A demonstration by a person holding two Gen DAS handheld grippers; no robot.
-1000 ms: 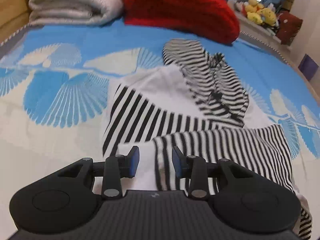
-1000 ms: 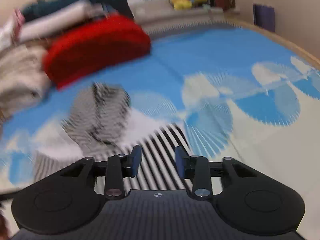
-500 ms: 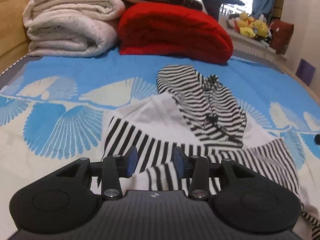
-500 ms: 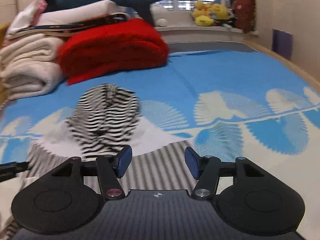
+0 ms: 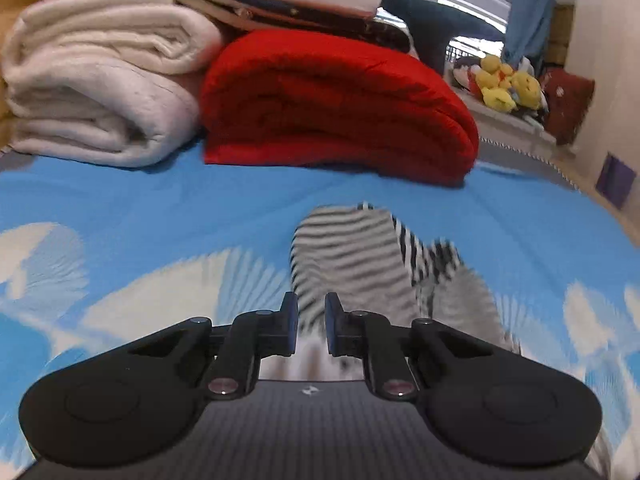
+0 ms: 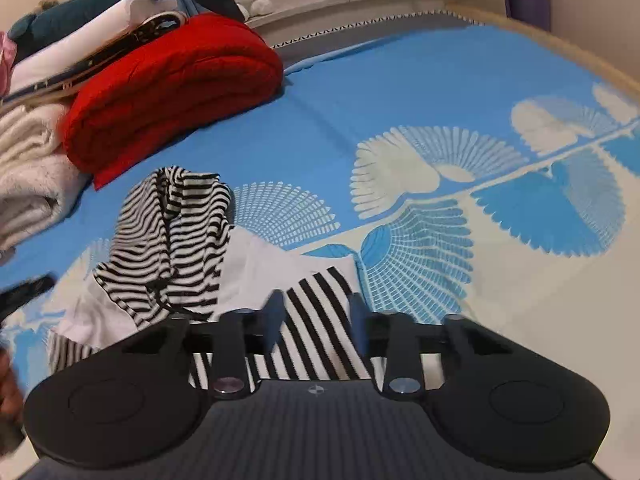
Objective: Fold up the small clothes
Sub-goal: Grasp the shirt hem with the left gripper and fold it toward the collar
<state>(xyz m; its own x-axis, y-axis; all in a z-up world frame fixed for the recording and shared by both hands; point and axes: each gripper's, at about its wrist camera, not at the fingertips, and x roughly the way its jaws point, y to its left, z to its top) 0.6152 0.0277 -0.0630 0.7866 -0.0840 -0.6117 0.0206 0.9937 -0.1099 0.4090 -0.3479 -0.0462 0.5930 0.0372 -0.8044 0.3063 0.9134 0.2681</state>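
Note:
A black-and-white striped hooded garment (image 6: 176,236) lies spread on the blue and white patterned bed cover (image 6: 400,92). Its hood points toward the folded blankets and its wide-striped body part (image 6: 320,320) is nearest me. My right gripper (image 6: 316,312) hovers over that wide-striped part; its blurred jaws are closing, with cloth under the gap and no visible grip. My left gripper (image 5: 311,322) sits at the garment's hood end (image 5: 348,248); its jaws are closing to a narrow gap with striped cloth showing in it. The left view is motion-blurred.
A folded red blanket (image 5: 332,104) and rolled cream blankets (image 5: 100,92) are stacked at the far end of the bed, with more bedding on top. Yellow plush toys (image 5: 508,88) sit on a ledge behind. The bed's edge (image 6: 560,48) runs along the right.
My left gripper moved forward over the garment toward the hood and its jaws narrowed. My right gripper dropped closer to the wide-striped cloth; its jaws widened, then narrowed.

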